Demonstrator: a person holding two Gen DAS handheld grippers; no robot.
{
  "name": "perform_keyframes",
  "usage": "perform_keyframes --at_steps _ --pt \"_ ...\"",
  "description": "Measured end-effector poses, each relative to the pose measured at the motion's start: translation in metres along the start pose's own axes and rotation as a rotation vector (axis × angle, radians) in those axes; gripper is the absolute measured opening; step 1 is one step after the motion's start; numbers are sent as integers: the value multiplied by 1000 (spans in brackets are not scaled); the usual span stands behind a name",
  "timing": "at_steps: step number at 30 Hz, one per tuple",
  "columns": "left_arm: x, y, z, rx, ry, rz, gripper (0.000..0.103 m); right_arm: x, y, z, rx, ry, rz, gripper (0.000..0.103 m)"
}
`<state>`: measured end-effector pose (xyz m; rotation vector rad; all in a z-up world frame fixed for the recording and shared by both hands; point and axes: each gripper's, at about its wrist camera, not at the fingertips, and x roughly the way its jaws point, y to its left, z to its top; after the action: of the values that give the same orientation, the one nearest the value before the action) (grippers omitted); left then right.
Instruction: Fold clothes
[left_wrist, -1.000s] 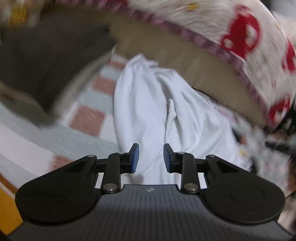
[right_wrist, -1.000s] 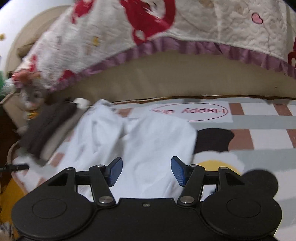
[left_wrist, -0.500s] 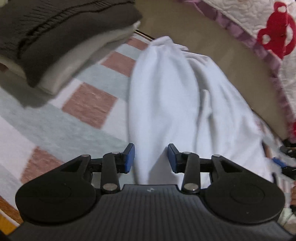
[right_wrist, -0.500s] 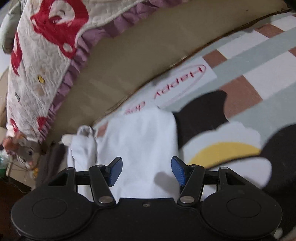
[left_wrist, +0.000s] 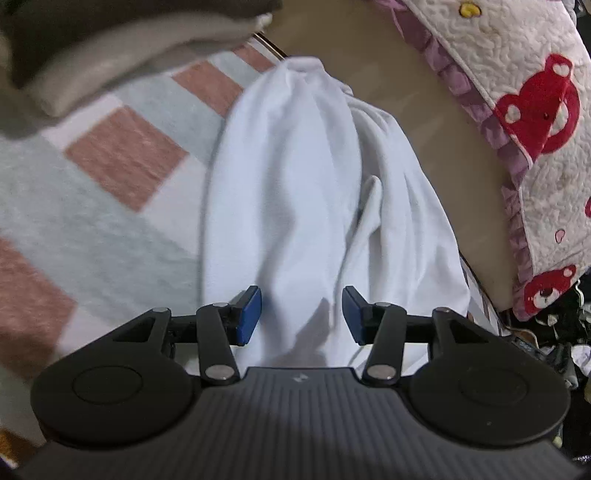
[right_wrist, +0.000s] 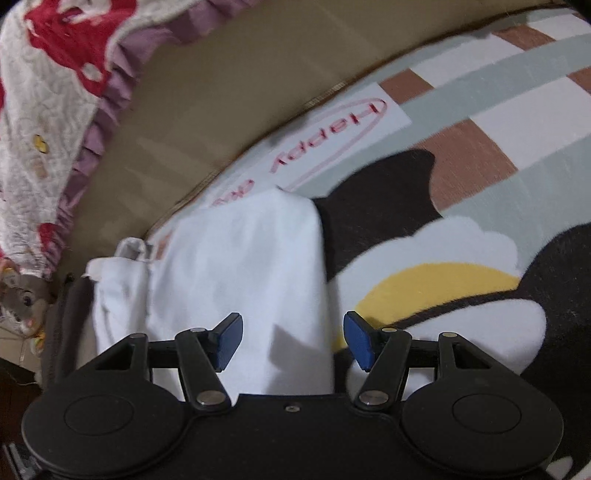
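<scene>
On the checked rug (left_wrist: 122, 158), close along its far edge where it meets the tan bed base (right_wrist: 207, 96), lies the white garment (left_wrist: 295, 192). In your left wrist view it runs away from you as a long bunched strip, with lengthwise folds and one narrow flap standing up along its right side. Your left gripper (left_wrist: 301, 314) hangs just over the near end of it, jaws parted a moderate way, the blue pads (left_wrist: 248, 314) clear of the cloth on both sides; nothing is pinched. A stack of folded dark and cream clothes (left_wrist: 92, 55) sits further along the rug's far edge, to the left, blurred.

In your right wrist view the garment (right_wrist: 240, 280) shows a flatter, smoother panel whose straight right edge falls between the fingers of your right gripper (right_wrist: 293, 339). Those jaws stand wide, one pad over the white cloth, the other over the rug's cartoon print (right_wrist: 443, 288); they grip nothing. A quilt with red bears (left_wrist: 532, 103) hangs over the bed base above the garment.
</scene>
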<state>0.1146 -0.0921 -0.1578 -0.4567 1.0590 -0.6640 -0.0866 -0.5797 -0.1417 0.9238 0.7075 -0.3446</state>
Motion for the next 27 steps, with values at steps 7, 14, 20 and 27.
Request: perform_keyframes --at_steps 7,14,20,27 --pt "-22 -47 -18 250 -152 181 1 5 19 -12 -190 -46 21 20" --pt "-65 -70 -23 328 -270 294 1 -7 48 -35 -258 -153 -13 5" --pt "-100 -93 -28 372 -402 379 1 -17 51 -33 -253 -182 5 5" --pt "-134 -105 -36 419 -542 478 1 -22 47 -31 -228 -194 -8 5"
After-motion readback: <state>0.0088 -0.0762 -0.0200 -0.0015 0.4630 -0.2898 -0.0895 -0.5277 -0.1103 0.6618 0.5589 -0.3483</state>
